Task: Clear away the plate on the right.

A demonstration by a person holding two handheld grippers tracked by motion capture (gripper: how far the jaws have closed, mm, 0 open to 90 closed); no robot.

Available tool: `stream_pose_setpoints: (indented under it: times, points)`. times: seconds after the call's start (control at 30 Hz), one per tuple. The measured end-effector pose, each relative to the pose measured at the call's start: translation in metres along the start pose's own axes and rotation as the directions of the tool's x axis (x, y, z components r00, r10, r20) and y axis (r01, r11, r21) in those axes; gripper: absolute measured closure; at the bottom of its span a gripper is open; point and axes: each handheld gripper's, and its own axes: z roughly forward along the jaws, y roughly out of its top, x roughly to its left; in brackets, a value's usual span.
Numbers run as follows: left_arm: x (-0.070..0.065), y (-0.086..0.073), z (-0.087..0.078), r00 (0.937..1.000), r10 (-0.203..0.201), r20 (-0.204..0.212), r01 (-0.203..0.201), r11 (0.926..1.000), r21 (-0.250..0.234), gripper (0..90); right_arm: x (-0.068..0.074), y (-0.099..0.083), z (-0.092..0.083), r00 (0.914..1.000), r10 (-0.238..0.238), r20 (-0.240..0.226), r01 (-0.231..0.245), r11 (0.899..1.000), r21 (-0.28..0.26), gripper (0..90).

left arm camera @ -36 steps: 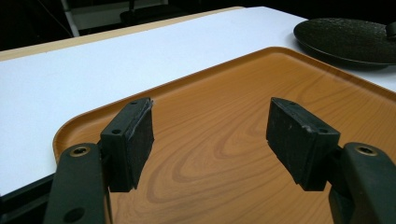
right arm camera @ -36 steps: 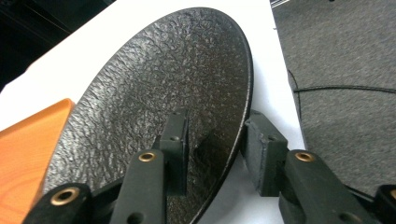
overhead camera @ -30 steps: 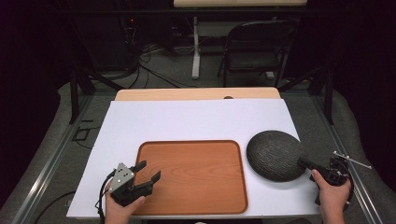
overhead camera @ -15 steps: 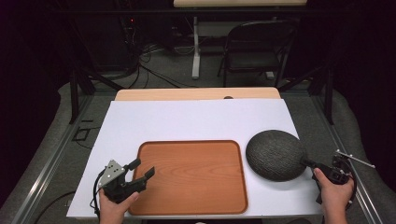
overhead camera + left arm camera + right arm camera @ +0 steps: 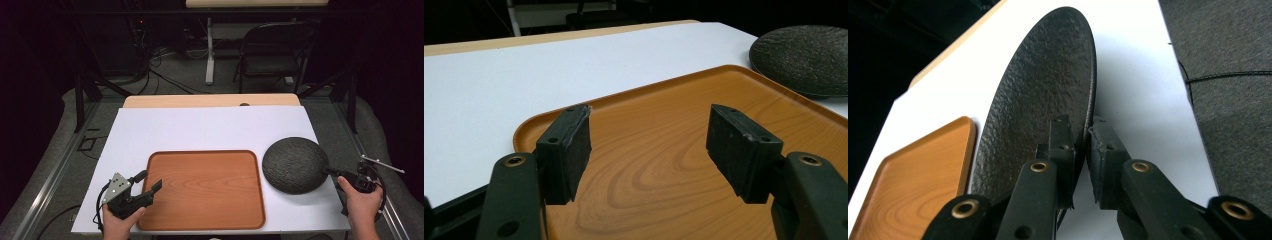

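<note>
From where I stood, a white table [image 5: 210,130] lay under the lamps with a wooden tray [image 5: 205,187] set toward its near edge and a dark, rough-textured round plate [image 5: 295,164] just beside the tray at its three o'clock, the two close together; I could not tell whether they touched. The person's left hand [image 5: 117,225] came in at about seven o'clock of the table, holding the left gripper [image 5: 147,184] over the tray's near-left corner, a grey three-cornered plate on top of it and a cable trailing off behind. In the left gripper view its jaws stood well apart with nothing between them, the tray's [image 5: 684,165] grained wood lying beneath and the dark plate [image 5: 804,57] off at two o'clock. The right hand [image 5: 361,200] came in at about four o'clock of the table, and the right gripper [image 5: 331,172] reached leftward to the plate's right-hand rim. In the right gripper view the jaws were drawn in on that rim, one on the pebbled upper face and one beneath it, pinching the plate's [image 5: 1048,95] edge, with the tray [image 5: 913,175] showing at eight o'clock. Beyond the table, at twelve o'clock, a folding chair [image 5: 275,52] stood on the grey floor among loose cables.
</note>
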Motion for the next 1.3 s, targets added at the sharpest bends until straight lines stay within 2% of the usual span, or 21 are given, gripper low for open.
stream_pose_setpoints:
  times: [0.13, 0.23, 0.47, 0.6, 0.73, 0.77, 0.83, 0.93, 1.0, 1.3]
  points:
    - [-0.001, -0.001, 0.002, 1.0000, 0.006, 0.005, -0.006, 0.9999, 0.011, 35.1, 0.010, 0.008, -0.001, 0.9996, -0.029, -0.002, 0.029, 0.999, 0.023, 84.4]
    - [-0.001, -0.002, 0.003, 0.9999, 0.011, 0.012, -0.011, 0.9999, 0.008, 35.4, 0.016, 0.015, 0.000, 0.9980, -0.059, 0.024, 0.058, 0.997, 0.052, 83.9]
    - [-0.001, -0.002, 0.004, 0.9999, 0.010, 0.013, -0.010, 0.9999, 0.013, 35.9, 0.025, 0.026, 0.000, 0.9970, -0.072, 0.029, 0.068, 0.993, 0.096, 84.6]
    - [-0.002, -0.002, 0.004, 0.9998, 0.013, 0.012, -0.013, 0.9997, 0.018, 36.1, 0.035, 0.034, 0.001, 0.9947, -0.099, 0.026, 0.096, 0.990, 0.108, 85.9]
    - [-0.001, -0.002, 0.005, 0.9997, 0.012, 0.020, -0.012, 0.9997, 0.020, 36.8, 0.048, 0.044, 0.002, 0.9864, -0.160, 0.037, 0.154, 0.979, 0.134, 86.6]
    - [-0.001, -0.002, 0.005, 0.9997, 0.012, 0.022, -0.012, 0.9997, 0.020, 36.9, 0.053, 0.046, 0.003, 0.9872, -0.155, 0.036, 0.149, 0.979, 0.137, 86.9]
    - [-0.001, -0.002, 0.005, 0.9996, 0.014, 0.024, -0.014, 0.9996, 0.023, 37.1, 0.060, 0.052, 0.005, 0.9812, -0.189, 0.039, 0.181, 0.971, 0.155, 87.5]
    - [-0.001, -0.003, 0.005, 0.9997, 0.012, 0.022, -0.013, 0.9997, 0.022, 37.1, 0.070, 0.059, 0.008, 0.9794, -0.196, 0.047, 0.185, 0.966, 0.183, 87.7]
    - [-0.001, -0.003, 0.005, 0.9997, 0.011, 0.022, -0.012, 0.9997, 0.022, 37.3, 0.077, 0.064, 0.009, 0.9708, -0.233, 0.058, 0.217, 0.956, 0.199, 87.7]
    - [-0.001, -0.003, 0.006, 0.9995, 0.009, 0.029, -0.010, 0.9997, 0.021, 37.7, 0.104, 0.081, 0.020, 0.9446, -0.318, 0.083, 0.287, 0.922, 0.258, 87.8]
